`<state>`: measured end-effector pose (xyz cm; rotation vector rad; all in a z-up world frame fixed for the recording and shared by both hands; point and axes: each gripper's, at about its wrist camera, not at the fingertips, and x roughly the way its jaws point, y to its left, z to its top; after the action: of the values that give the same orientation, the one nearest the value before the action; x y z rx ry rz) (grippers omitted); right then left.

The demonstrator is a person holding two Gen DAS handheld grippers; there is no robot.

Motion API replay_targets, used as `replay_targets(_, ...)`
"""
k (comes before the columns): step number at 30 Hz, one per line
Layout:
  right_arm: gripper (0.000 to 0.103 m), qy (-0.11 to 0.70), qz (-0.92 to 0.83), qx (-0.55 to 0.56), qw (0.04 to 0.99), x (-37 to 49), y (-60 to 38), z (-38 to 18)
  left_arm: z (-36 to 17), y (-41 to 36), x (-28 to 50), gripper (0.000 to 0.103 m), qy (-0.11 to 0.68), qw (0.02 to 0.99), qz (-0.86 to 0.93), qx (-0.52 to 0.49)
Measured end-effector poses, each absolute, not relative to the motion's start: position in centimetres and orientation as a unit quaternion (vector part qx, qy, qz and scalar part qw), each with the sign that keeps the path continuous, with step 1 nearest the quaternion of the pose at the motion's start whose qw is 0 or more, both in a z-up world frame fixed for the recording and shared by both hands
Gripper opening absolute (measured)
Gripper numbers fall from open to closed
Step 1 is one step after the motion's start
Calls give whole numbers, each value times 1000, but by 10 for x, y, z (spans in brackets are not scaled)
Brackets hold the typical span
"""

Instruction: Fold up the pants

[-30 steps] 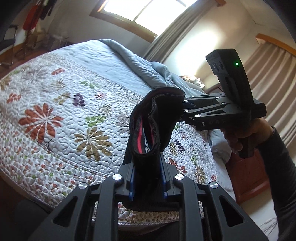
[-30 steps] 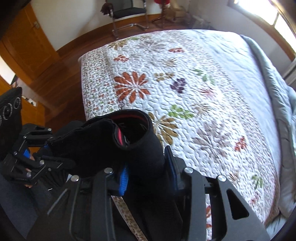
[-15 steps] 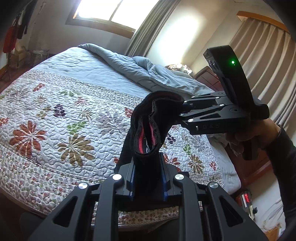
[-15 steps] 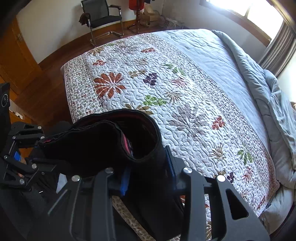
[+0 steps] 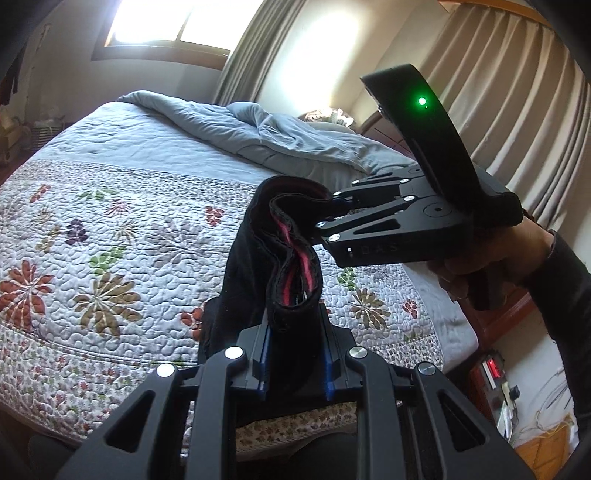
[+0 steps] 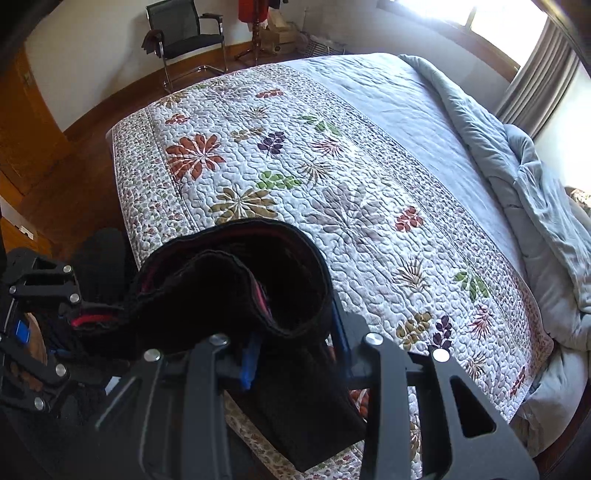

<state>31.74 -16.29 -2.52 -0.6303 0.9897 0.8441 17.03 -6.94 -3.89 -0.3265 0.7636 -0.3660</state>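
Both tools are gripping the black pants (image 5: 291, 258) by the waistband, w/ the garment hanging in the air above the near edge of the bed (image 5: 140, 236).

Left tool (image 5: 293, 354): jaws are sitting narrow, blue pads clamping a bunched bit of the black waistband between them. A red stripe is showing inside the band, which is curling up and over toward the other tool.

Right tool (image 5: 334, 205), seen from the left wrist cam, is coming in from the right side and biting the far end of the same band; a person's hand (image 5: 480, 266) in a dark sleeve is gripping its handle, and a green light is glowing on its top. In its own cam the right tool (image 6: 295, 343) is pinching a thicker fold of black fabric, jaws a bit wider than the left's, w/ cloth draping down below the fingers.

The waistband is looping between the 2 tools, the left tool (image 6: 40, 314) showing at the left edge of the right cam.

Bed is wearing a floral quilt (image 6: 295, 177); a grey-blue duvet (image 6: 517, 177) is lying rumpled along the far side. A black chair (image 6: 184, 33) is standing on the wood floor beyond the bed, and curtains (image 5: 498, 110) are hanging behind the right tool.
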Motion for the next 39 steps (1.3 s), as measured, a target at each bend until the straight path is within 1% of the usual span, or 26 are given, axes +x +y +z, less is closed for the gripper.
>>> replay_targets(12, 31, 449, 391, -268, 757, 324, -213, -47, -56, -116, 184, 21, 382, 891, -207, -130)
replay_targets(39, 30, 460, 383, -248, 762, 343, -305, -122, -114, -200, 219, 21, 433, 853, -274, -96)
